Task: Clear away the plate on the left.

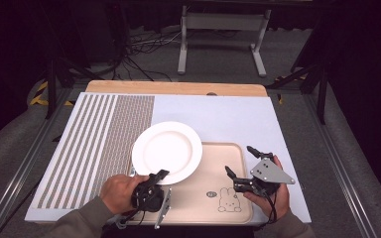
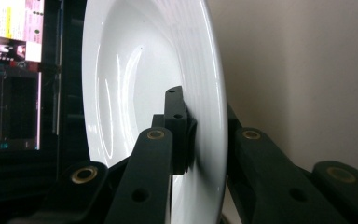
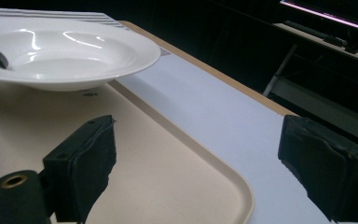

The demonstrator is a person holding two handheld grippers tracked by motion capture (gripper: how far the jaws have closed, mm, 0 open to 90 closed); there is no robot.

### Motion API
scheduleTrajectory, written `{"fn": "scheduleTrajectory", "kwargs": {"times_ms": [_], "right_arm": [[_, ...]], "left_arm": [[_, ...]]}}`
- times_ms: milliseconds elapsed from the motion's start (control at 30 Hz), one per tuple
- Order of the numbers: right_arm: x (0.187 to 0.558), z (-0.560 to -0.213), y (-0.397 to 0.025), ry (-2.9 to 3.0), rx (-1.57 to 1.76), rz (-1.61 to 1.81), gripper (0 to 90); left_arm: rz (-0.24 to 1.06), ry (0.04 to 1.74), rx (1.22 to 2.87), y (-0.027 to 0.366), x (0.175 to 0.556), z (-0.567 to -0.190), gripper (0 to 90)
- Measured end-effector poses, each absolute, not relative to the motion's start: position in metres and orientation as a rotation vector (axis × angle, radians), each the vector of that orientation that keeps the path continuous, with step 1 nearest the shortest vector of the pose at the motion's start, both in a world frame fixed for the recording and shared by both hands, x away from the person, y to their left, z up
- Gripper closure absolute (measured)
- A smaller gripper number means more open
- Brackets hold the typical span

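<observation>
Glossy white plate (image 1: 166,151) with a broad rim and shallow well, centre frame over the beige tray's (image 1: 213,198) upper-left corner, left gripper (image 1: 158,177) clamped on its near rim, right gripper (image 1: 239,161) wide open, holding nothing, lower right.

Your left black two-jaw gripper (image 1: 155,181) is clamped onto the near rim of the white round ceramic plate (image 1: 167,151); your right black two-jaw gripper (image 1: 240,161), right of that plate, holds its jaws wide apart.
</observation>
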State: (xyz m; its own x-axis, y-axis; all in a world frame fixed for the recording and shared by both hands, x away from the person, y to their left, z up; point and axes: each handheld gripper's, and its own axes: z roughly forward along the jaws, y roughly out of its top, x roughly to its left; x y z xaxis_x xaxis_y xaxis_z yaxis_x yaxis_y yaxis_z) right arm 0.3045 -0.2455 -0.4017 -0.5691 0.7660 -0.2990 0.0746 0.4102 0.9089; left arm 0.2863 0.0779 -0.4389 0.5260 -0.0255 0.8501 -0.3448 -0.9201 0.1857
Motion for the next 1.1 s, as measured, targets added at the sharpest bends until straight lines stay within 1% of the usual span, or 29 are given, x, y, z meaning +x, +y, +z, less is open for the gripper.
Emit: {"fn": "scheduleTrajectory", "kwargs": {"times_ms": [267, 300, 433, 533, 600, 700, 767, 800, 833, 867, 933, 967, 1000, 1067, 1100], "right_arm": [[0.305, -0.401, -0.247, 1.920, 0.728, 1.186, 12.6], [0.305, -0.401, -0.246, 1.922, 0.728, 1.186, 12.5], [0.305, -0.401, -0.246, 1.920, 0.727, 1.185, 12.5], [0.305, -0.402, -0.246, 1.922, 0.730, 1.185, 12.6], [0.305, -0.402, -0.246, 1.924, 0.730, 1.187, 12.5], [0.305, -0.402, -0.245, 1.929, 0.729, 1.184, 12.6], [0.305, -0.402, -0.245, 1.930, 0.726, 1.180, 12.6], [0.304, -0.402, -0.246, 1.928, 0.730, 1.182, 12.6], [0.304, -0.403, -0.246, 1.928, 0.734, 1.182, 12.6], [0.304, -0.403, -0.246, 1.928, 0.734, 1.181, 12.6], [0.303, -0.403, -0.247, 1.924, 0.734, 1.180, 12.5], [0.303, -0.402, -0.247, 1.925, 0.734, 1.180, 12.5], [0.303, -0.403, -0.247, 1.927, 0.733, 1.179, 12.6], [0.303, -0.403, -0.247, 1.928, 0.731, 1.177, 12.6], [0.303, -0.403, -0.247, 1.929, 0.732, 1.177, 12.5]], "left_arm": [[1.287, -0.376, 2.433, 0.068, 0.281, -0.449, 82.0], [1.287, -0.408, 2.434, 0.066, 0.280, -0.449, 82.0], [1.255, -0.412, 2.449, 0.062, 0.278, -0.453, 81.8], [1.256, -0.458, 2.450, 0.058, 0.277, -0.455, 81.8], [1.239, -0.445, 2.449, 0.057, 0.277, -0.457, 81.8], [1.229, -0.496, 2.439, 0.053, 0.277, -0.458, 81.6], [1.218, -0.492, 2.436, 0.051, 0.276, -0.461, 81.3], [1.237, -0.525, 2.439, 0.049, 0.276, -0.461, 81.5], [1.243, -0.525, 2.441, 0.048, 0.276, -0.462, 81.5], [1.225, -0.489, 2.448, 0.048, 0.276, -0.463, 81.5], [1.218, -0.489, 2.445, 0.048, 0.277, -0.463, 81.6], [1.214, -0.495, 2.448, 0.048, 0.277, -0.463, 81.7], [1.229, -0.537, 2.434, 0.047, 0.278, -0.463, 81.7], [1.220, -0.540, 2.433, 0.048, 0.277, -0.463, 81.9], [1.185, -0.506, 2.443, 0.049, 0.276, -0.465, 81.9]]}}
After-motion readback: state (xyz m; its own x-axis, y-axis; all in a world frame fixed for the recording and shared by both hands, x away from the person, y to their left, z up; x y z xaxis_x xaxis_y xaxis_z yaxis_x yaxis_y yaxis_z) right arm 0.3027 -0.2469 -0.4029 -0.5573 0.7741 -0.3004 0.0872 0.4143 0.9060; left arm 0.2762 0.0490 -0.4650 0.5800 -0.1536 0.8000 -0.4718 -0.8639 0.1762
